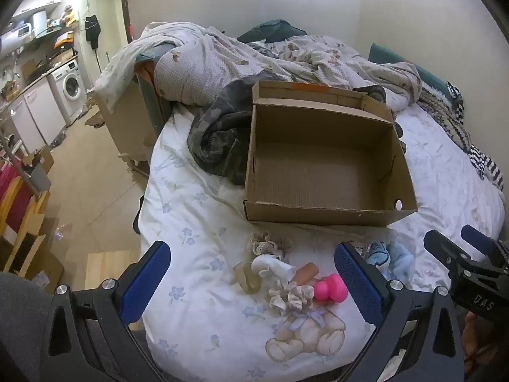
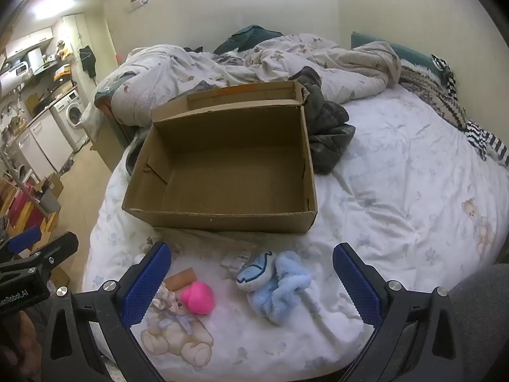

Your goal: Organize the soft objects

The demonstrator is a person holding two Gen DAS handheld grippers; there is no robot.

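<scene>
Both claws hang spread and empty over the near edge of the bed [image 1: 197, 210]. The left claw [image 1: 251, 281] frames a pink toy [image 1: 327, 289], a cream scrunchie [image 1: 288, 297] and what may be a white sock [image 1: 270, 265]. The right claw [image 2: 251, 281] frames a blue plush [image 2: 275, 281] at lower centre. The open cardboard box [image 2: 222, 219] sits mid-frame, with bare sheet between its front wall and the soft things.

Home bedroom: rumpled bed [image 1: 429, 159], washing machine [image 1: 71, 87] beyond.
</scene>
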